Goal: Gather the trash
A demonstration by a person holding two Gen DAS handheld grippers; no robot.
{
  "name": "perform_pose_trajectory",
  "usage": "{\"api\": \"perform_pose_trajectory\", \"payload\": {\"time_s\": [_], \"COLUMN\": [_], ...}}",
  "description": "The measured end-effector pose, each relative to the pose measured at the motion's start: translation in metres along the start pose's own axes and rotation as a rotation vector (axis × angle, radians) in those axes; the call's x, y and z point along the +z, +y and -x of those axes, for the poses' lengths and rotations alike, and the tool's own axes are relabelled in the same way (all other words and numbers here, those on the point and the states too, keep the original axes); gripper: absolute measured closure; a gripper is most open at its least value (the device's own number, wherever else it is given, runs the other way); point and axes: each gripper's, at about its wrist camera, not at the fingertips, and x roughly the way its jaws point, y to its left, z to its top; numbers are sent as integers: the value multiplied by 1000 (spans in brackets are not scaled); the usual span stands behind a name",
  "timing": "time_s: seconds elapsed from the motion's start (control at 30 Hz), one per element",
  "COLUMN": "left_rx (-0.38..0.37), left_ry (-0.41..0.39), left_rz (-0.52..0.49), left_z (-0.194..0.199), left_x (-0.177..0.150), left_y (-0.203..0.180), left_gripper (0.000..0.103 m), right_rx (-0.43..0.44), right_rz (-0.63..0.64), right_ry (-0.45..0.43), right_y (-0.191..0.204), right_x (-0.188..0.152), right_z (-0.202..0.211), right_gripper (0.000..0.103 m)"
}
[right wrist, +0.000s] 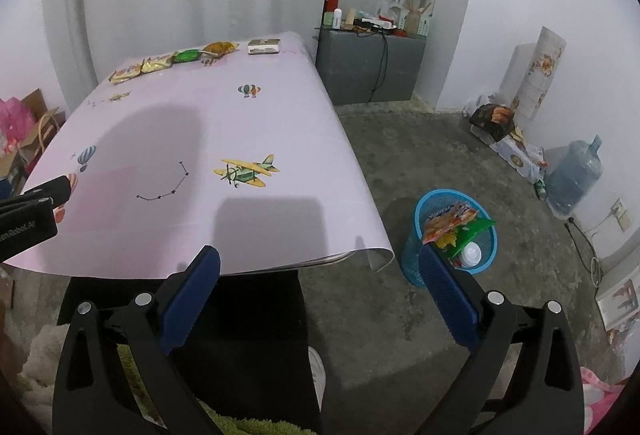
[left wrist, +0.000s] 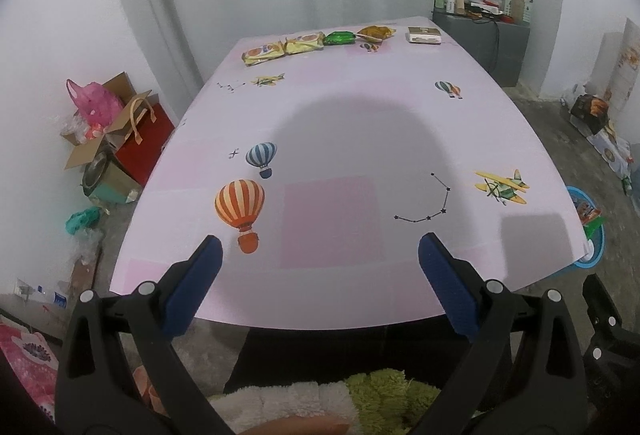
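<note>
**A:** Where are your grippers right now?

**B:** My left gripper (left wrist: 320, 255) hangs over the near edge of the table (left wrist: 360, 139), jaws spread wide, nothing between them. My right gripper (right wrist: 320, 263) sits at the near right corner of the same table, also wide open and empty. Its right finger (right wrist: 448, 295) lines up in front of the blue basket (right wrist: 424, 207) on the floor.

**A:** And the trash?

**B:** Along the far edge of the table, well apart from both grippers. From left to right in my left view: 2 yellow snack packets (left wrist: 282, 48) touching end to end, a green wrapper (left wrist: 339, 38) just beside them, then an orange-brown wrapper (left wrist: 376, 32). A small flat box (left wrist: 424, 35) lies near the far right corner, apart from the wrappers.

**A:** What's in the basket?

**B:** It stands on the concrete floor just off the table's near right corner. Inside I see an orange-red snack bag (right wrist: 448, 219), a green wrapper piece (right wrist: 474, 229) and a white round lid (right wrist: 471, 254).

**A:** Anything between you and the wrappers?

**B:** Only the pink tablecloth with its printed balloons and planes, and my own shadow across the middle.
</note>
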Motion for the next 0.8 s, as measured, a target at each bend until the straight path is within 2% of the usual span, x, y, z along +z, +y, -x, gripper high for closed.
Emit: {"api": "perform_pose_trajectory", "payload": {"time_s": [0.33,0.8], "left_rx": [-12,-73], "left_ry": [13,15], "left_rz": [-5,-45], "left_z": [-1,3], "left_x": [-2,1], "left_y": [-2,-24], "left_gripper": [9,9], "right_rx": [-19,-55], "right_rz": [-12,-28], "right_ry": [-8,-19], "right_y": [-6,-17], "right_x": [4,5], "right_z": [1,6], "right_gripper": [6,6]}}
